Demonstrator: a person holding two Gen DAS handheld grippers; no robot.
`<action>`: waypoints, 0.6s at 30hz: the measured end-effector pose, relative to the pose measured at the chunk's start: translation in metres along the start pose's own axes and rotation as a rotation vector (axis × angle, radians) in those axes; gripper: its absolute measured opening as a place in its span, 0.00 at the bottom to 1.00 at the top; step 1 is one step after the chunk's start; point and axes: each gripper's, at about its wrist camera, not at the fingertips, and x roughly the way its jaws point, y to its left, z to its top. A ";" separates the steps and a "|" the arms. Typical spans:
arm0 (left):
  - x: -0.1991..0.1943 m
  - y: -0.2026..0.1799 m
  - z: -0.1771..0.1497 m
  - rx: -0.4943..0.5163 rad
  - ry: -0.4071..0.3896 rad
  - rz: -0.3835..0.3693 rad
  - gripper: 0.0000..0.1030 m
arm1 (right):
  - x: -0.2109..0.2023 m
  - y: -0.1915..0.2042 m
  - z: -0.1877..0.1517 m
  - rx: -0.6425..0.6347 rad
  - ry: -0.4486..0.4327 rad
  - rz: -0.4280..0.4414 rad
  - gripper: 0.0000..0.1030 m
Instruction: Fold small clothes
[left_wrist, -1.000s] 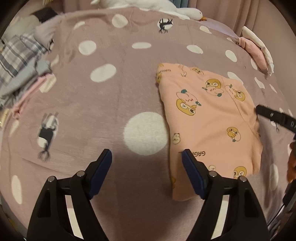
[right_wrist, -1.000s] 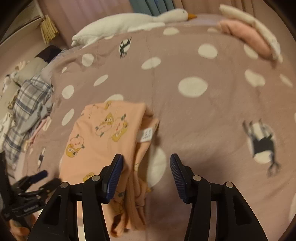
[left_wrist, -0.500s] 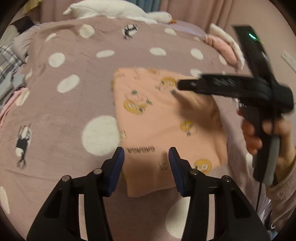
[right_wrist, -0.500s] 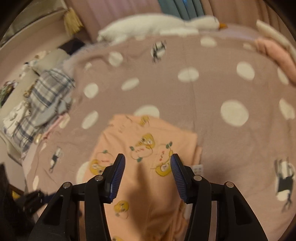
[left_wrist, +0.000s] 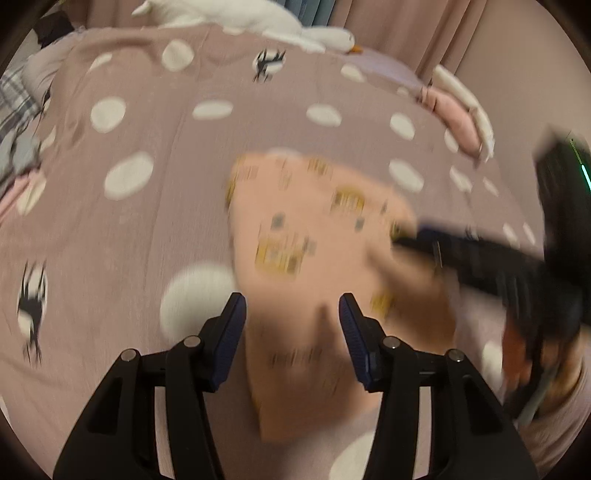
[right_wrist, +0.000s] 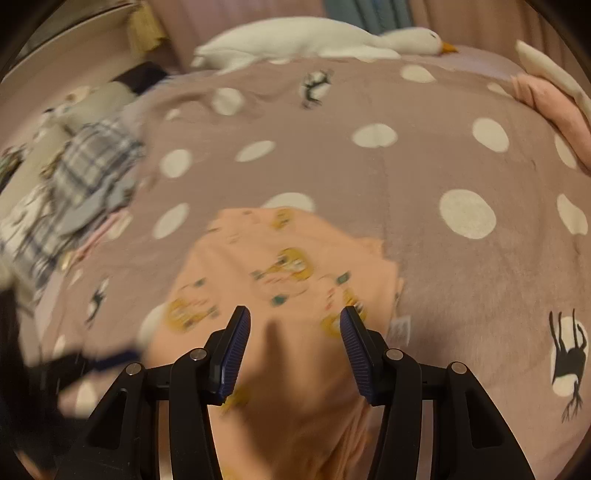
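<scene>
We found the peach cotton garment printed with yellow cartoon figures (right_wrist: 280, 280) lying flat on the mauve bedspread with white polka dots (right_wrist: 424, 155), already doubled over into a rough rectangle, its white label (right_wrist: 400, 326) peeking from the right edge. Our right gripper (right_wrist: 291, 345) hung above the near half of the cloth, its blue-padded jaws spread with nothing between them. Our left gripper (left_wrist: 291, 332) hovered over the garment's near left edge, its jaws easing wider and also empty; in its view the cloth (left_wrist: 317, 236) was smeared by motion blur.

We judged the risks to be these. If either claw came down in mid-panel and not on an edge, it could bunch both layers and drag the earlier fold apart. A deep pinch might also catch the bedspread beneath and lift it along. The two tools stood close together over the same small piece, so they could collide. An uneven lift would skew the next fold. The long white plush goose (right_wrist: 317, 37) at the far edge lay well apart.
</scene>
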 end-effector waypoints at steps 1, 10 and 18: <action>0.003 -0.002 0.010 0.005 -0.014 -0.011 0.50 | -0.007 0.004 -0.007 -0.029 -0.005 0.018 0.52; 0.074 0.010 0.048 -0.065 0.099 0.016 0.41 | -0.002 0.004 -0.050 -0.076 0.080 0.010 0.31; 0.036 -0.004 0.037 -0.010 0.043 0.062 0.46 | -0.012 0.007 -0.051 -0.057 0.075 0.002 0.31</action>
